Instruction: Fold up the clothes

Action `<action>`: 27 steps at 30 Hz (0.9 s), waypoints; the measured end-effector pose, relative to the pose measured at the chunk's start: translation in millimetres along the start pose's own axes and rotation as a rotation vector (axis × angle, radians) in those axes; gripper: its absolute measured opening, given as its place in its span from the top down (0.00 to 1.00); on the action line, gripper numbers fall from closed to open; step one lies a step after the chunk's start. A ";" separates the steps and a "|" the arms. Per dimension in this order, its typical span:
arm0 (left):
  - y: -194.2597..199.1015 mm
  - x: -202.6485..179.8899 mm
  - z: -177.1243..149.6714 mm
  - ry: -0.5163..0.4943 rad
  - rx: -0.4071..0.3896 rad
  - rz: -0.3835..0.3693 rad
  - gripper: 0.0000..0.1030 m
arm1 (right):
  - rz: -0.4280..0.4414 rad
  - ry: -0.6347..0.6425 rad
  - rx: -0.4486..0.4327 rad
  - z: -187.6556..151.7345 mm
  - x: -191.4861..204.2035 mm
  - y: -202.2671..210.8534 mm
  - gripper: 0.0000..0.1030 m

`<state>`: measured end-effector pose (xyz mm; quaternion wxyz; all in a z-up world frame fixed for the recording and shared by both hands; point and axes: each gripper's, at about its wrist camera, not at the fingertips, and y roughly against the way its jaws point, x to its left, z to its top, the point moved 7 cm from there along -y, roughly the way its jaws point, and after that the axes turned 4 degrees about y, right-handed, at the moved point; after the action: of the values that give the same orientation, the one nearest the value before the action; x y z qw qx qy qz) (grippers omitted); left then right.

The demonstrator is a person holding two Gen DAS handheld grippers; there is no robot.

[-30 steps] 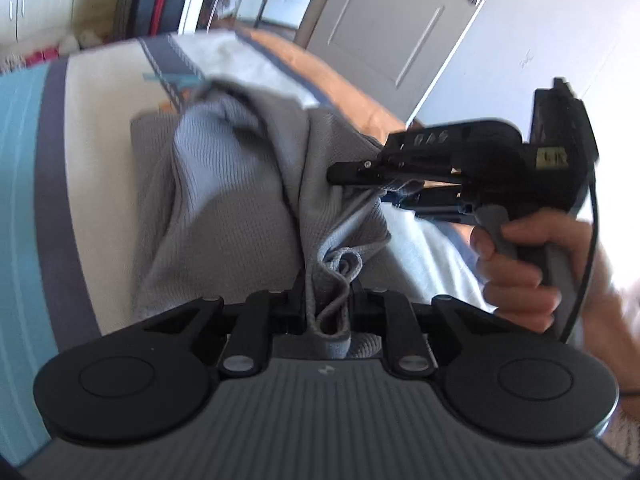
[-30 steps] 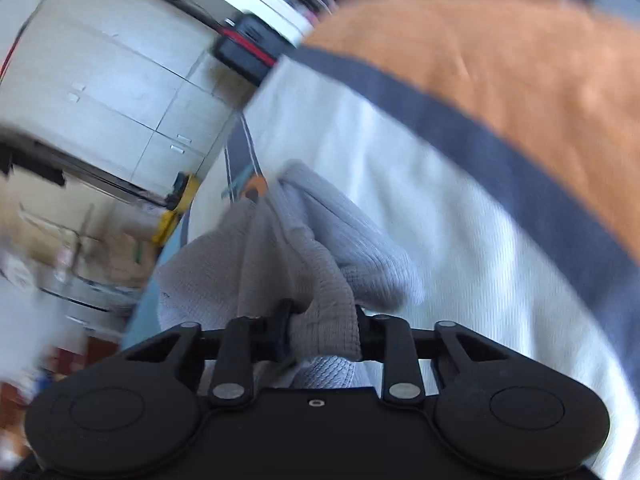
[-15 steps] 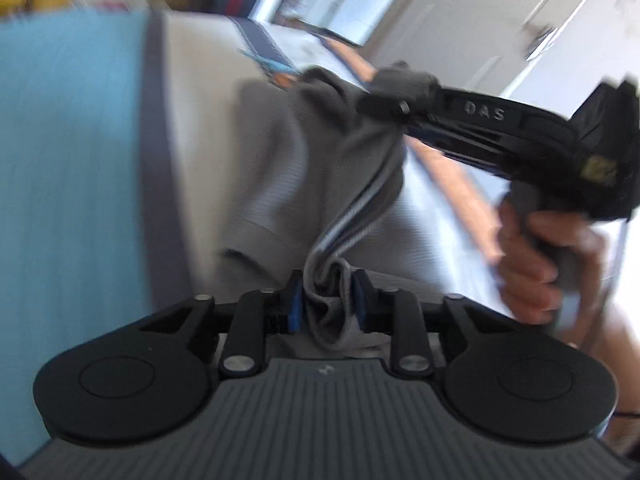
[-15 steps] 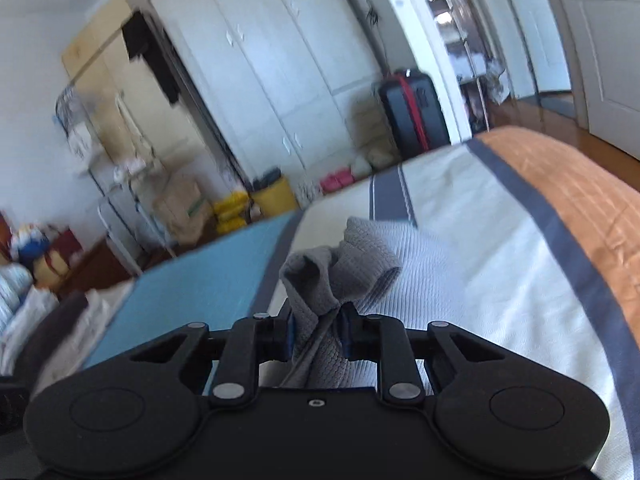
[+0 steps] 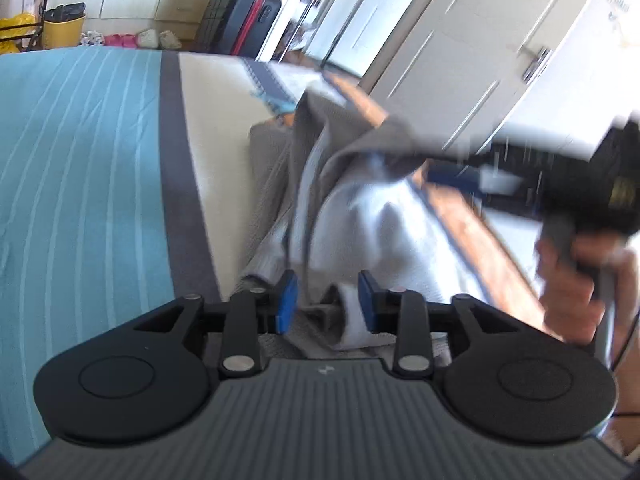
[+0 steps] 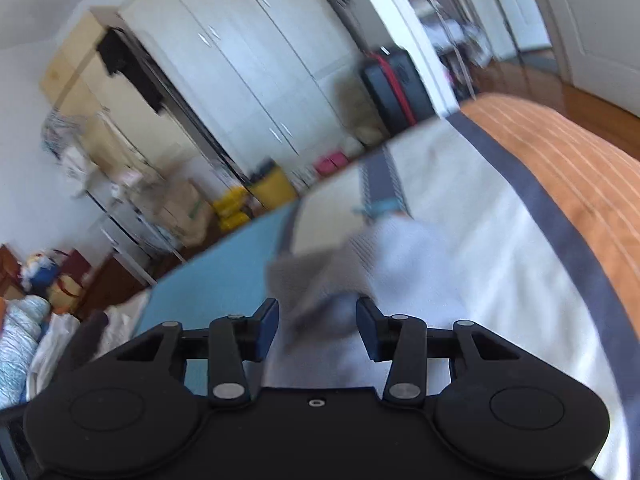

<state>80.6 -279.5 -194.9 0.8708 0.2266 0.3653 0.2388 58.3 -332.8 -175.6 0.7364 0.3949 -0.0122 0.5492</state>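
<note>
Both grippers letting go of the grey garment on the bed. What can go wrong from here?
1. The left gripper is opening with a fold of the grey garment between its pads; cloth may snag and drag if it pulls back early.
2. The right gripper is opening just above the cloth; the released edge may slump unevenly.
3. The garment lies bunched on the bed, so the fold looks likely to set crooked.

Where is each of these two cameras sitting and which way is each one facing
Left wrist: sits on the left gripper, facing along its opening blue-padded fingers over the grey garment toward the white doors; the right gripper and the hand holding it show.
Right wrist: sits on the right gripper, facing across the bed toward the wardrobe; only its own opening fingers show, garment between them.
Shared: garment, striped bedcover, suitcase, yellow bin.
</note>
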 end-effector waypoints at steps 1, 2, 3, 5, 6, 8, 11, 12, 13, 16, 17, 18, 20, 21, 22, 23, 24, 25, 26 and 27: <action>2.9 -2.4 2.9 0.004 -0.015 -0.020 0.58 | -0.024 0.010 0.046 -7.9 -4.7 4.1 0.53; 4.3 -4.9 5.0 0.000 -0.025 -0.036 0.54 | -0.047 0.020 0.091 -15.8 -9.5 8.5 0.52; 3.4 -9.1 7.7 -0.011 -0.029 -0.048 0.53 | -0.068 0.015 0.128 -23.2 -14.8 9.5 0.50; -3.6 -19.7 12.0 -0.056 -0.028 -0.050 0.51 | -0.109 -0.003 0.199 -37.8 -25.6 10.3 0.50; -11.8 -23.4 15.8 -0.078 -0.027 -0.043 0.48 | -0.130 -0.012 0.234 -45.0 -30.9 10.9 0.50; -24.6 -26.3 18.6 -0.097 -0.059 -0.016 0.48 | -0.147 -0.046 0.304 -58.1 -38.6 6.6 0.50; -45.4 -21.2 17.9 -0.081 -0.048 0.057 0.48 | -0.168 -0.041 0.371 -71.7 -34.9 -9.8 0.50; -49.9 -23.1 14.3 -0.084 0.008 0.051 0.49 | -0.179 -0.024 0.389 -75.1 -32.4 -14.0 0.50; -49.9 -25.9 9.0 -0.104 0.050 0.042 0.49 | -0.184 0.006 0.404 -79.7 -28.6 -12.9 0.50; -44.4 -28.6 -8.4 -0.201 0.111 0.082 0.48 | -0.177 0.085 0.424 -93.1 -17.6 1.0 0.46; -43.7 -23.9 -14.0 -0.210 0.116 0.106 0.47 | -0.166 0.089 0.443 -99.7 -15.9 3.5 0.44; -43.1 -19.0 -19.6 -0.218 0.120 0.131 0.46 | -0.153 0.091 0.467 -106.5 -14.4 5.4 0.43; -44.7 -8.9 -28.6 -0.176 0.148 0.145 0.43 | -0.158 0.148 0.497 -114.5 -8.5 4.7 0.43; -45.5 -3.9 -33.0 -0.154 0.162 0.151 0.43 | -0.157 0.168 0.494 -113.0 -5.3 5.5 0.43; -44.3 -0.5 -34.4 -0.137 0.168 0.148 0.43 | -0.151 0.168 0.485 -110.1 -3.2 7.5 0.43; -43.0 -0.2 -33.9 -0.134 0.173 0.146 0.43 | -0.147 0.158 0.470 -106.6 -3.2 10.9 0.43; -40.4 -2.4 -31.5 -0.140 0.175 0.145 0.43 | -0.140 0.144 0.441 -101.7 -3.6 16.1 0.43; -36.1 -5.0 -28.1 -0.150 0.165 0.140 0.43 | -0.123 0.126 0.401 -96.1 -3.7 23.2 0.43; -30.9 -8.0 -24.6 -0.165 0.149 0.132 0.43 | -0.094 0.108 0.356 -89.7 -4.4 31.3 0.43; -25.7 -11.0 -21.0 -0.180 0.132 0.123 0.43 | -0.062 0.092 0.309 -83.7 -3.6 39.4 0.43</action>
<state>64.6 -301.4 -217.0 0.8669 0.3258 0.2859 0.2460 -10.2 -282.5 -212.4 0.6832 0.4781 0.1186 0.5391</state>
